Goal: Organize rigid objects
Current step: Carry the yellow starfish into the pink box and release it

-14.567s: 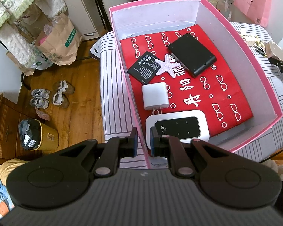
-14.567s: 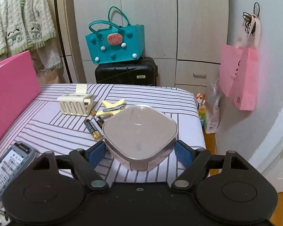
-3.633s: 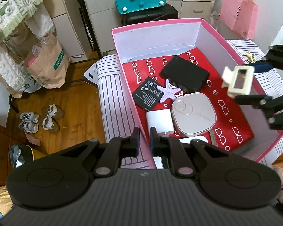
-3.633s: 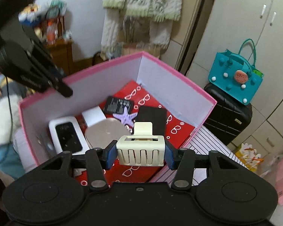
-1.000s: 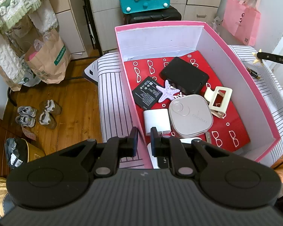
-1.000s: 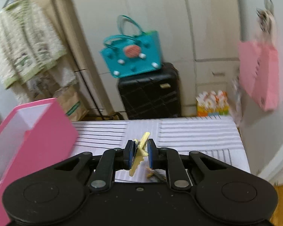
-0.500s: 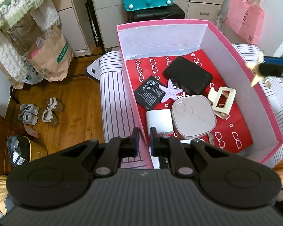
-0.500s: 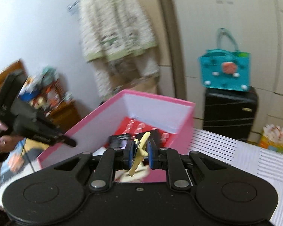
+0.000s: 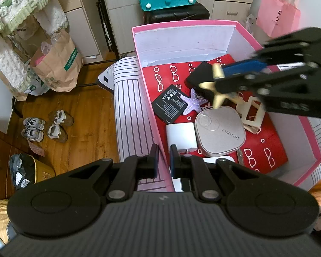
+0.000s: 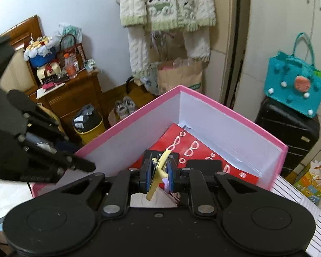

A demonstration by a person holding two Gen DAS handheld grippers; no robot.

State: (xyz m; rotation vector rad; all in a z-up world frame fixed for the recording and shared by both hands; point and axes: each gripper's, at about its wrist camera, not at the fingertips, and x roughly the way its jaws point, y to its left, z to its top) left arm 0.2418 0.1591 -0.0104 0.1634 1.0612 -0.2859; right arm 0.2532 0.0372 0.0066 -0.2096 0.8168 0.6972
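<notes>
— Since the right tool (image 10: 158,174) is pinched shut on the yellow hair clip (image 10: 158,172), where does the clip sit relative to the pink box (image 9: 148,98)?

— Above its inside, over the red liner, hanging just over the black case (image 9: 198,78) and the purple starfish (image 9: 193,105), near the grey square case (image 9: 220,131). From the left wrist view its long axis runs slantwise, one tip pointing down toward the grey case.

— And the left tool (image 9: 161,160)?

— Clamped on the box's near left wall, one finger outside and one inside, so it looks to be steadying the box. The right is the only one carrying anything.

— So the drop goes which way?

— Straight down, I'd judge; bare liner shows to the right past the cream clip (image 9: 251,115), should a free spot be wanted.
</notes>
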